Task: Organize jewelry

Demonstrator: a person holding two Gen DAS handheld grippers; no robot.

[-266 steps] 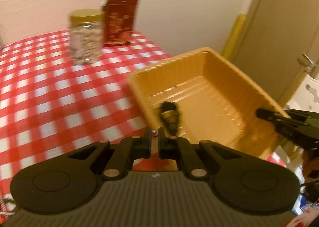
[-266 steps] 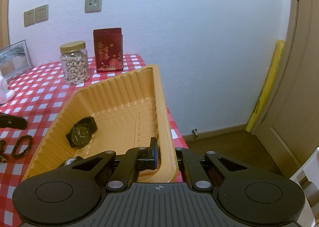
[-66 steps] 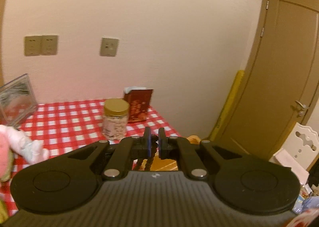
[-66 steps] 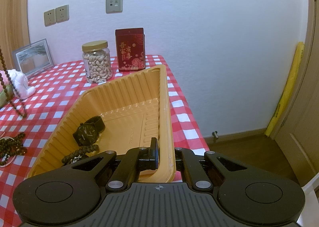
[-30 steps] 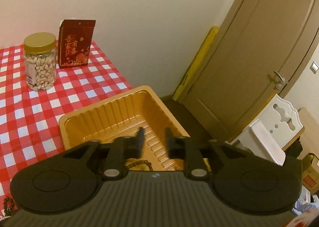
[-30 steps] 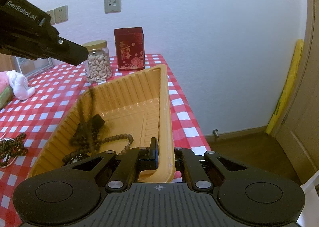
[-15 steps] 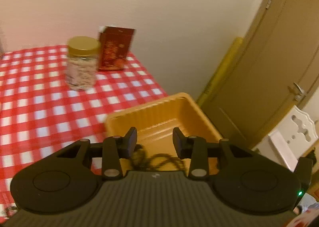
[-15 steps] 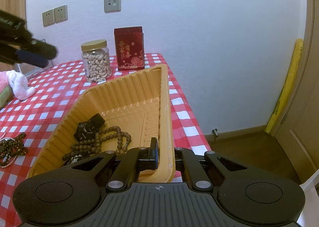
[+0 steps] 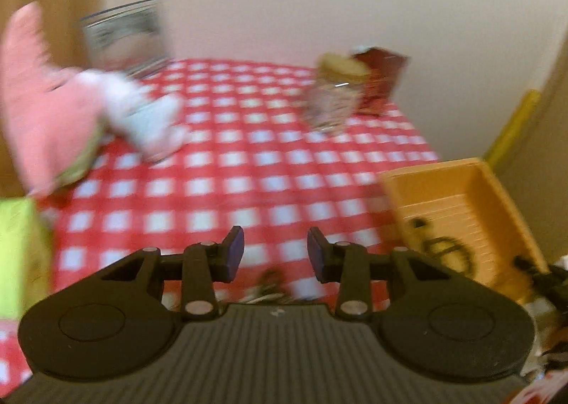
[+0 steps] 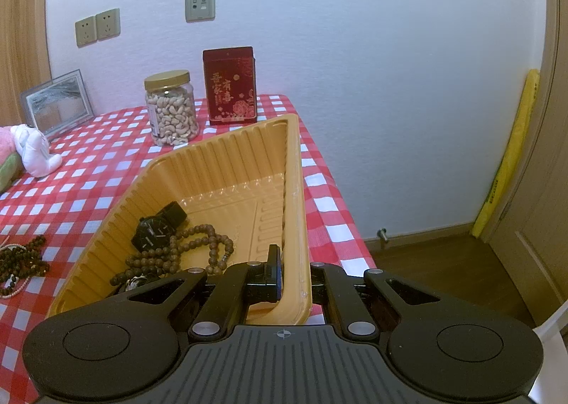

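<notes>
My right gripper (image 10: 294,274) is shut on the near rim of the yellow ribbed tray (image 10: 220,162), which stands tilted at the table's right edge. Inside it lie a black watch (image 10: 156,230) and a long string of brown beads (image 10: 191,248). More dark bead strings (image 10: 21,258) lie on the checked cloth left of the tray. In the blurred left wrist view my left gripper (image 9: 276,255) is open and empty above the cloth, with the tray (image 9: 443,184) off to its right. A dark blurred bead heap (image 9: 266,283) shows just below its fingers.
A jar of cashews (image 10: 172,109), a red box (image 10: 230,84) and a picture frame (image 10: 56,102) stand along the wall. A pink and white plush toy (image 9: 46,113) and a green object (image 9: 17,255) lie at the left. Beyond the table's right edge is the floor and a door.
The left gripper dropped the long bead string into the tray, opened, and swung left away from the tray over the cloth. The right gripper and tray have not moved.
</notes>
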